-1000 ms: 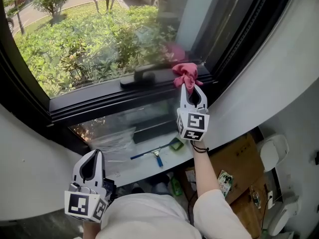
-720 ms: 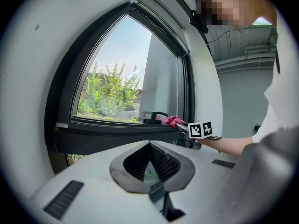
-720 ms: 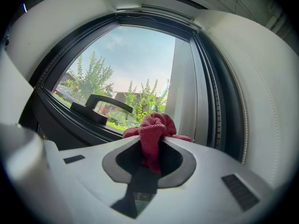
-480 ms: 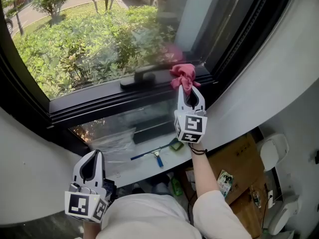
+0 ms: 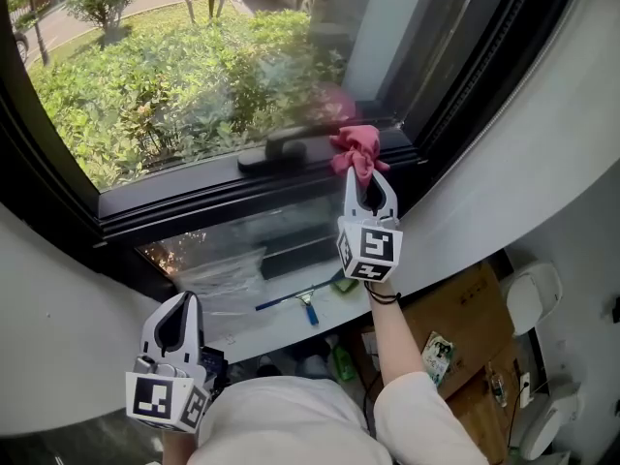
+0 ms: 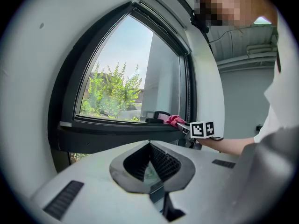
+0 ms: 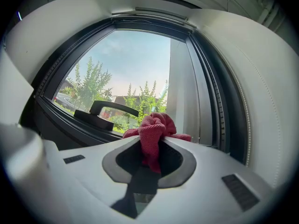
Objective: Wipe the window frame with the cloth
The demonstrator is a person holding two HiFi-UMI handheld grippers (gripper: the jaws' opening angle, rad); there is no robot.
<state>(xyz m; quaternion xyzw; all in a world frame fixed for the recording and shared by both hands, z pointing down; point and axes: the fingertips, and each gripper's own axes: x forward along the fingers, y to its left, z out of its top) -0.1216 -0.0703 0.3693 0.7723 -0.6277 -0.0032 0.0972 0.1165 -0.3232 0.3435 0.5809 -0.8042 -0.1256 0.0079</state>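
Two grippers show, well apart. The right gripper (image 5: 369,180) reaches up to the window, its jaws clamped on a bunched red cloth (image 5: 356,149). The cloth sticks out past the jaw tips and presses on the lower rail of the dark window frame (image 5: 184,209), near the frame's right corner. A black handle (image 5: 276,151) sits on the same rail just to the left of the cloth; whether the two touch cannot be told. The left gripper (image 5: 182,300) hangs low by the person's body, away from the window, with its jaws closed tip to tip and nothing between them. Green shrubs (image 5: 165,85) fill the glass above the rail. Below the frame, a squeegee (image 5: 291,301) with a blue handle lies on a white ledge (image 5: 262,332). A cardboard box (image 5: 465,318) stands at the lower right, beside the person's right arm
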